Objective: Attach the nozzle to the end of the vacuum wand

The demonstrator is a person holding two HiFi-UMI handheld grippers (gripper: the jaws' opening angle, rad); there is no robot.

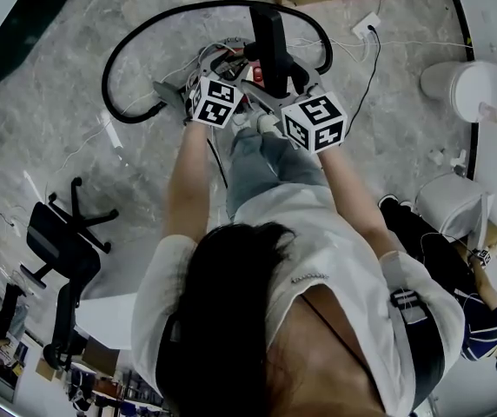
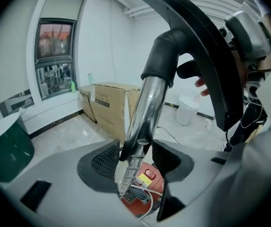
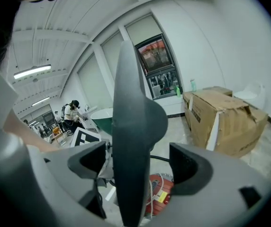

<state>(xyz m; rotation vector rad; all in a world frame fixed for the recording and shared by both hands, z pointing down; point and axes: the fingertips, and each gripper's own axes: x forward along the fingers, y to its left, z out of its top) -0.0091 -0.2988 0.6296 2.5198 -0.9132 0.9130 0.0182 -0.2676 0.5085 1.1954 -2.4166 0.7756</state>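
1. A black hose (image 1: pixel 114 68) is looping across the pale marble floor (image 1: pixel 49 120) in front of the standing person, and both grippers are reaching in over its inner side.
2. The nozzle (image 3: pixel 130 126) is standing between the jaws of the right gripper (image 3: pixel 138 162). These jaws are spread wide, with clear space on either side, so neither pad is touching it. It is showing as a long, flat, matt black blade with a rounded hump at mid-height. In the head view it is rising upright just beyond the two marker cubes.
3. The vacuum wand (image 2: pixel 147 108) is running up between the jaws of the left gripper (image 2: pixel 133 157). These jaws are sitting at a middling width and clasping the tube: the left pad is lying against it and the right pad is all but against it. The wand is a shiny chrome tube leaning slightly to the right, with a ribbed, narrower section below the pads.
4. The nozzle's black neck (image 2: pixel 166 60) is sitting over the wand's upper end, and the wide black body is sweeping from there up and over to the right, above the left gripper.
5. A red vacuum canister (image 2: pixel 140 197) with a yellow label is lying on the floor directly beneath both grippers.
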